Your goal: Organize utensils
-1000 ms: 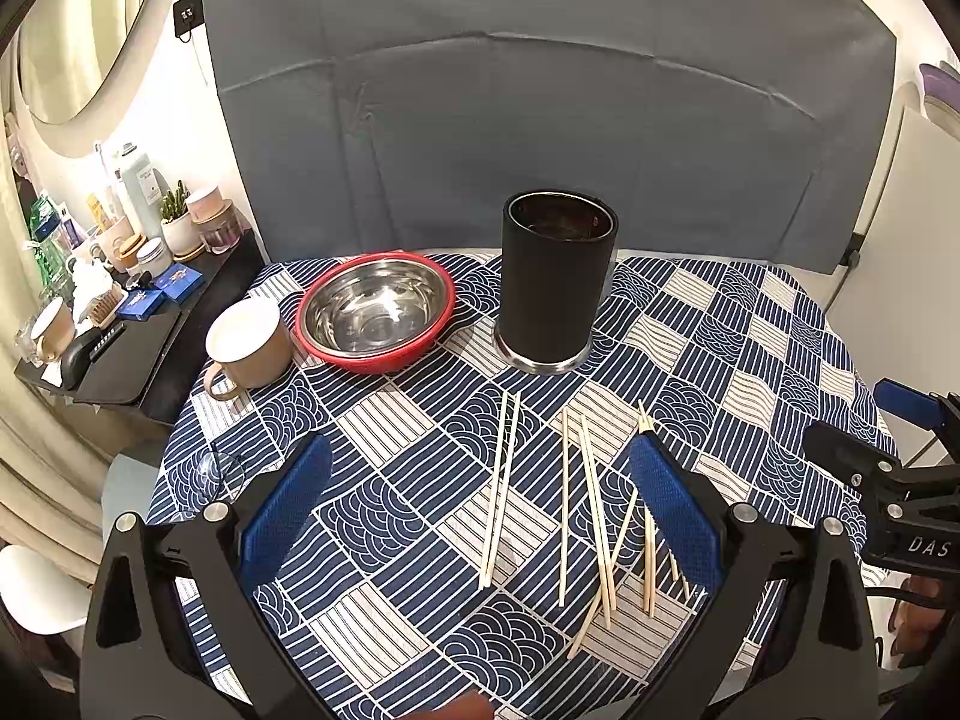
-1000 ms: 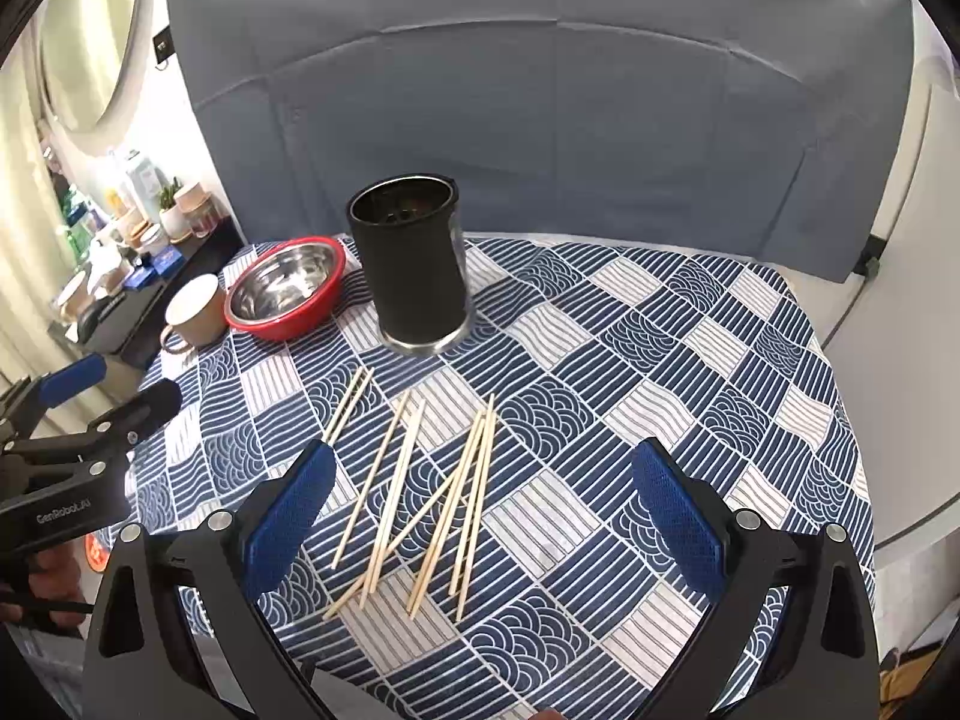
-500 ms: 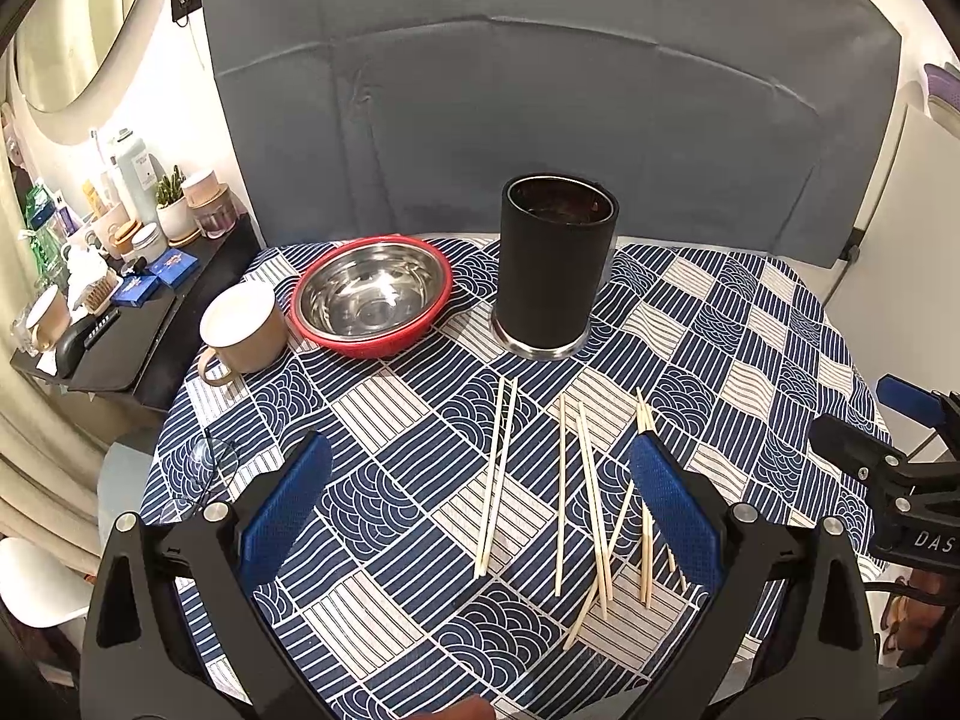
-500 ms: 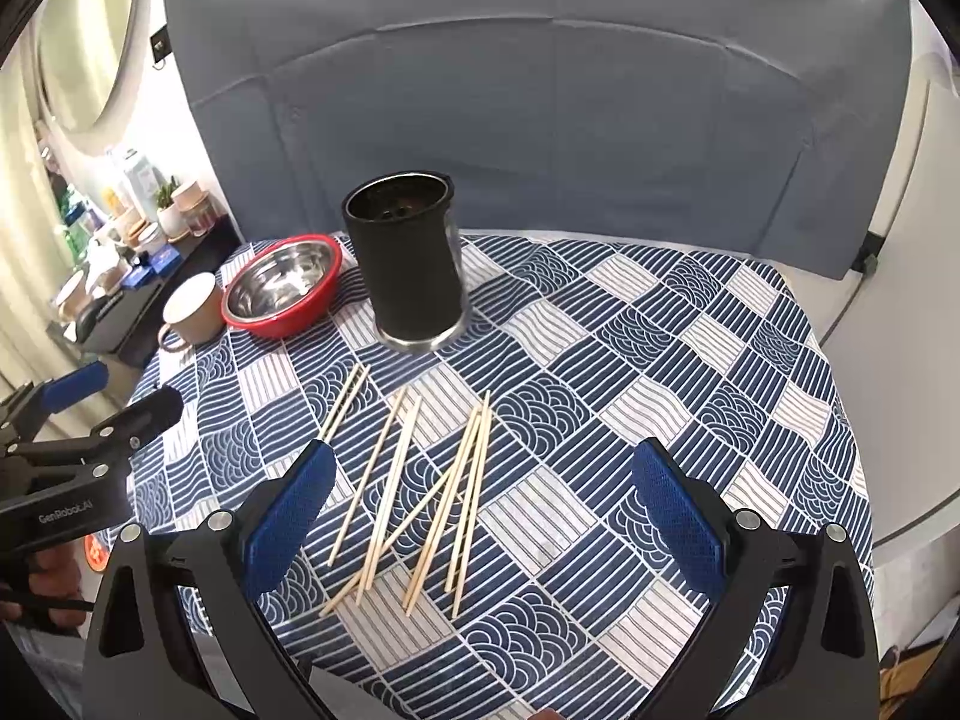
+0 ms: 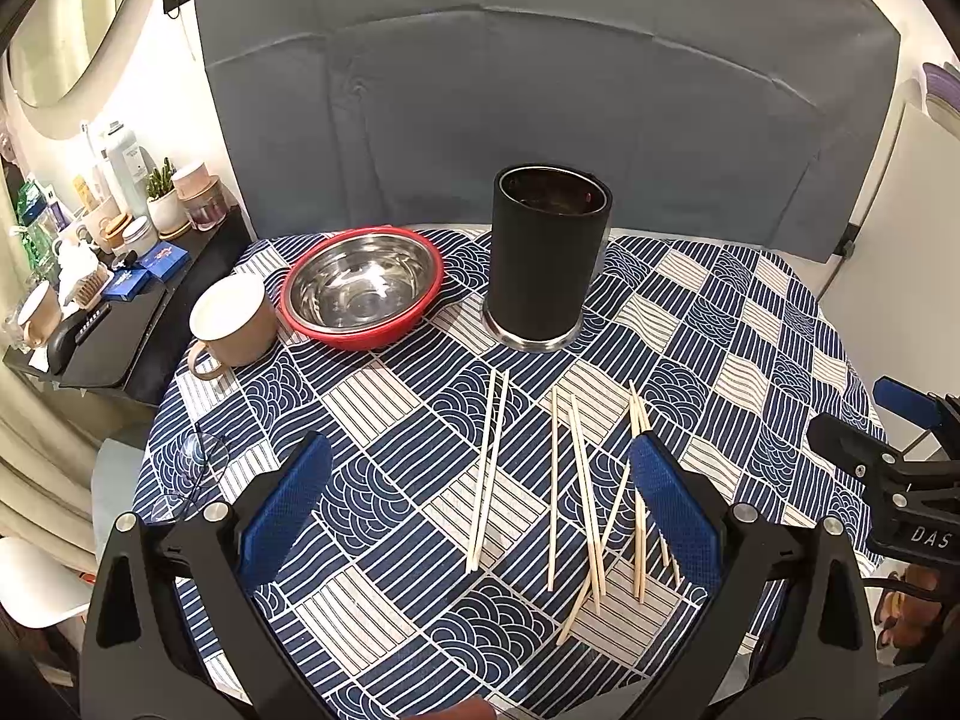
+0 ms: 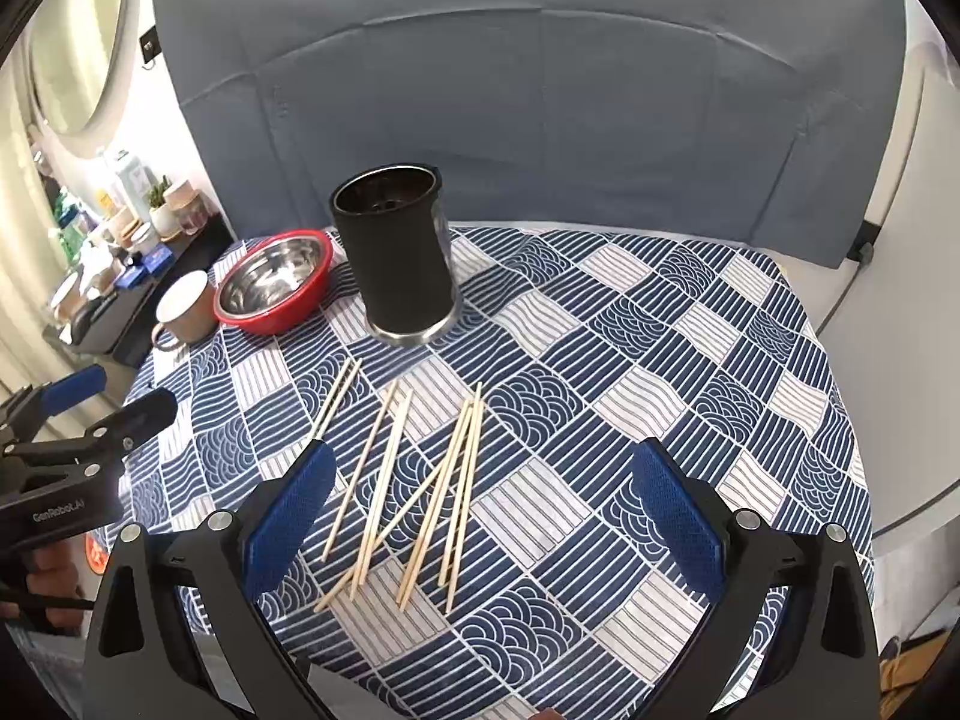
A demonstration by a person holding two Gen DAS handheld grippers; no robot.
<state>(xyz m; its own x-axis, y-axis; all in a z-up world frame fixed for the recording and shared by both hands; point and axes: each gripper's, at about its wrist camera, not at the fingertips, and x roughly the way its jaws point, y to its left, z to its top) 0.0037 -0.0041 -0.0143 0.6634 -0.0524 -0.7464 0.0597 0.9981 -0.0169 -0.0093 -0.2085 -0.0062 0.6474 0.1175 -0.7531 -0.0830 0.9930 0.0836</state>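
On the tablecloth (image 5: 384,396), chopsticks (image 5: 576,480) lie scattered

White lettering "GenRobot.AI" stood on the black left gripper (image 6: 72,414); the black right gripper (image 5: 888,432) bore "DAS", possibly cut off.

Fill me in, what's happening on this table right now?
A person holds a claw in each hand above a patterned tablecloth. The left claw and right claw are both open and hold nothing. Loose wooden chopsticks lie scattered on the cloth in front of an upright black utensil holder. None are in a claw, so sorting has not visibly begun. A red-rimmed steel bowl and a beige mug sit to the holder's left.
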